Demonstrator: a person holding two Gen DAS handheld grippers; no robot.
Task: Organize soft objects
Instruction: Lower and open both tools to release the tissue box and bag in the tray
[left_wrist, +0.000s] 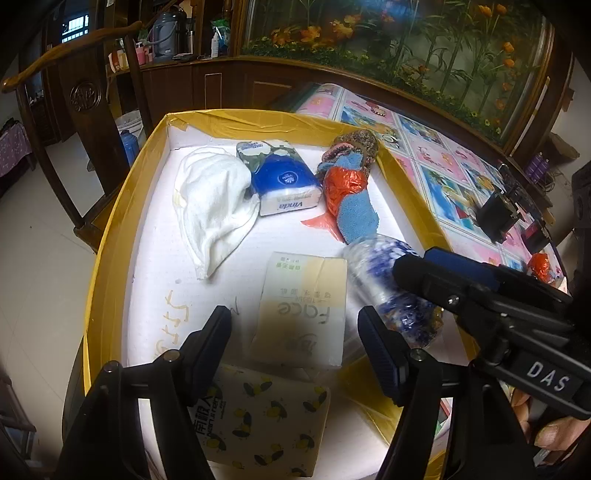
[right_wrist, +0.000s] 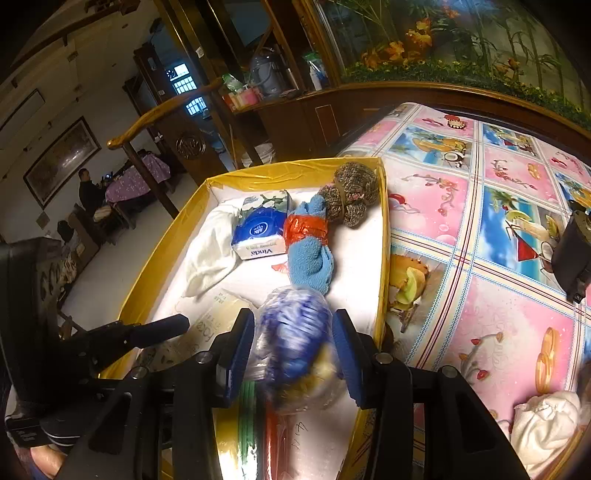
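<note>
My right claw (right_wrist: 293, 354) stands parted around the blurred blue-patterned plastic bag (right_wrist: 295, 343), pads apparently clear of it, so I judge it's dropping into the yellow-rimmed tray (right_wrist: 384, 236) on the worktop (right_wrist: 480, 240); my left claw (left_wrist: 295, 350) gapes empty over the "Face" tissue pack (left_wrist: 303, 306); farther in, a "Vinda" pack (left_wrist: 284, 184) beside the white cloth (left_wrist: 214, 199).

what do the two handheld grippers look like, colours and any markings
Both are black, angular frames with silver bolts at the joints. The left gripper and right gripper each carry two flat fingers faced with dark blue pads. In the left wrist view, the right gripper's body bears a label reading DAS in white letters. No sleeves or cables show clearly.
</note>
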